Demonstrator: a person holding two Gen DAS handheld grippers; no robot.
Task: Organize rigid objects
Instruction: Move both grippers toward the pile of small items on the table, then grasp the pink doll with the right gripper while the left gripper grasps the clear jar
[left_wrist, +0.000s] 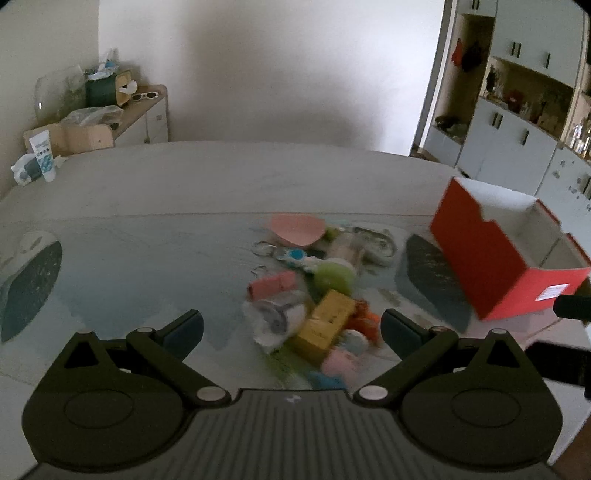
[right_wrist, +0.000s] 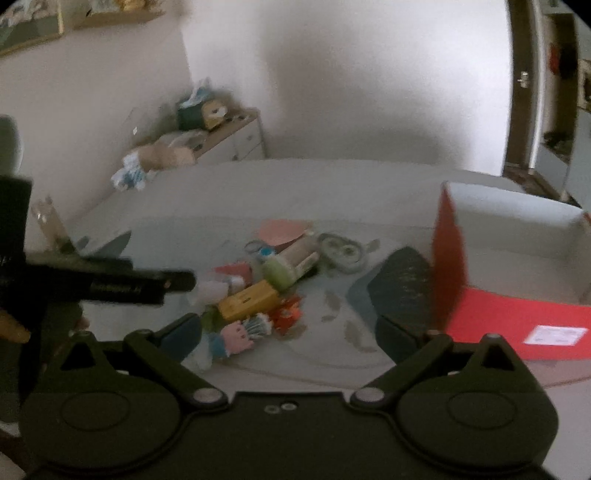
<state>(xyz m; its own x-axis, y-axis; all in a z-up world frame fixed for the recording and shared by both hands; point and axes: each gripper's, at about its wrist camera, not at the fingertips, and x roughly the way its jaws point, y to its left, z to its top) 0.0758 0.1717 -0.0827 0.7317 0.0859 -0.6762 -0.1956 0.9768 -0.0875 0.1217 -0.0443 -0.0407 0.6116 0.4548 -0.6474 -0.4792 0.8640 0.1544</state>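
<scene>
A pile of small objects lies on the bed: a yellow box (left_wrist: 327, 323), a green round thing (left_wrist: 334, 277), a pink heart-shaped card (left_wrist: 297, 228), a pink clip (left_wrist: 273, 283) and several toys. An open red box (left_wrist: 491, 269) with a white inside stands to the right. My left gripper (left_wrist: 291, 332) is open and empty, just above the near side of the pile. My right gripper (right_wrist: 288, 334) is open and empty, near the pile's right side, with the yellow box (right_wrist: 249, 301) ahead and the red box (right_wrist: 517, 317) on its right. The left gripper's side (right_wrist: 110, 284) shows in the right wrist view.
The grey bed cover (left_wrist: 221, 184) has dark patterned patches (left_wrist: 430, 273). A wooden nightstand (left_wrist: 147, 107) with clutter stands at the back left. Shelving and cabinets (left_wrist: 517, 129) are at the right. A white wall is behind.
</scene>
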